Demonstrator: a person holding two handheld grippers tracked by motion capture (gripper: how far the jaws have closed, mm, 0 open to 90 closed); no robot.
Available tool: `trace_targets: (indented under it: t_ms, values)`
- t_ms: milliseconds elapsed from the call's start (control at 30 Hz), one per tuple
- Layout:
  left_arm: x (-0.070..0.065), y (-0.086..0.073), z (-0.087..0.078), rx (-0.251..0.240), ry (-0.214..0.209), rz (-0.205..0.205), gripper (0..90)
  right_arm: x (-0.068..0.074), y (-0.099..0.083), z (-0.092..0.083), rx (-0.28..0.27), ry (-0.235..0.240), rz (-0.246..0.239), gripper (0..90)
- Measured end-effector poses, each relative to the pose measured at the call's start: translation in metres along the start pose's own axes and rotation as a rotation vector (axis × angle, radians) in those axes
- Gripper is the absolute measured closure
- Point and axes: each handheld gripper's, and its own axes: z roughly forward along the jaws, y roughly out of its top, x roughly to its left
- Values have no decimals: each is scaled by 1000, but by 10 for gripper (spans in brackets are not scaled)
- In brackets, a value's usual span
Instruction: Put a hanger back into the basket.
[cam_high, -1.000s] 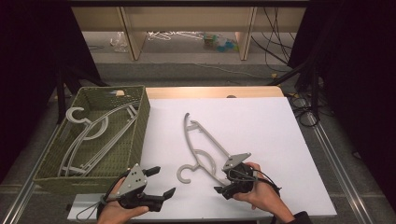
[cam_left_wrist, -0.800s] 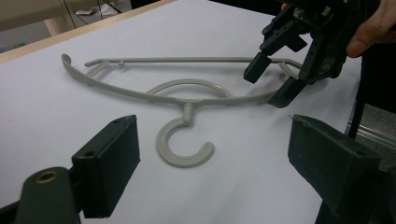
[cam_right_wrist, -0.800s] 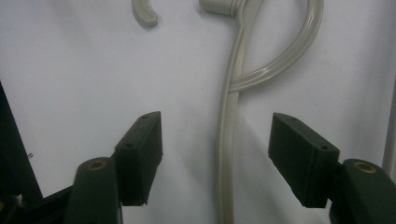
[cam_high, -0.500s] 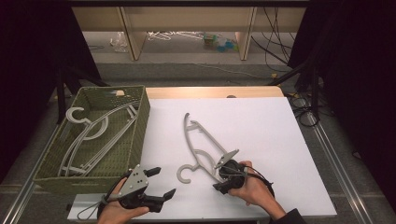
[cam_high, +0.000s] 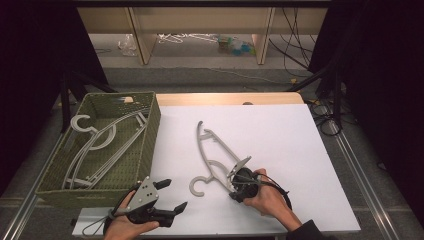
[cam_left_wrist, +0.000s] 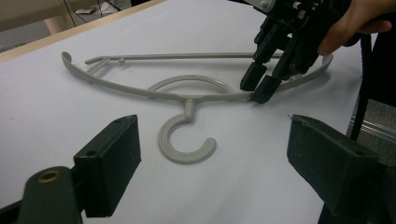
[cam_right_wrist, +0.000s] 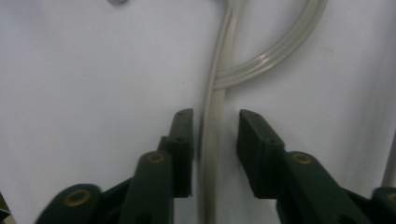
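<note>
White table (cam_high: 300, 150) carries a green woven basket (cam_high: 145, 145) at its left, holding grey hangers (cam_high: 100, 145). One grey hanger (cam_high: 217, 155) lies flat on the table beside the basket, hook toward me. My right gripper (cam_high: 234, 176) straddles its arm near the curved inner loop; the jaws have just been closing, the bar between them, a slim gap on one side. My left gripper (cam_high: 170, 195) rests at the near edge, jaws wide, nothing between them.

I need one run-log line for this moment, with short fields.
right tool: jaws just closing astride hanger arm, pads not yet pressing | left tool: open, nothing between jaws | basket: holds more hangers | hanger flat on table
</note>
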Motion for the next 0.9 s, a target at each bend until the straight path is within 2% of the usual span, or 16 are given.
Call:
trace_targets:
  t_ms: [100,233,300,333,400,467,500,567,667,733,767,833,867,900]
  values:
    - [0,0,0,1,3,1,175,-5,-1,0,-7,8,5,779]
    - [1,1,-2,0,7,19,176,-9,-2,-3,6,33,-42,804]
    - [1,0,-3,-9,0,12,176,-10,-3,-5,32,40,-75,817]
    - [2,0,-3,-5,5,21,176,-9,-3,-5,41,35,-98,819]
    - [2,0,-3,0,14,11,177,-8,-1,-5,51,29,-137,818]
    - [2,0,-2,3,11,11,178,-8,0,-5,60,23,-139,811]
    - [2,0,-2,3,9,24,178,-8,0,-5,56,32,-132,807]
    - [2,0,0,2,3,19,178,-8,0,-4,56,33,-108,793]
    - [1,1,2,11,8,23,181,-8,1,-3,63,38,-114,790]
    - [1,1,5,26,11,42,187,-8,2,-3,66,36,-149,807]
    - [1,1,6,30,19,35,191,-8,3,-3,69,32,-164,812]
    - [4,2,10,32,14,48,206,-7,4,-4,79,30,-182,815]
    - [5,4,11,40,21,70,212,-7,4,-5,87,32,-195,817]
    - [7,4,13,37,19,71,214,-7,3,-6,85,47,-209,819]
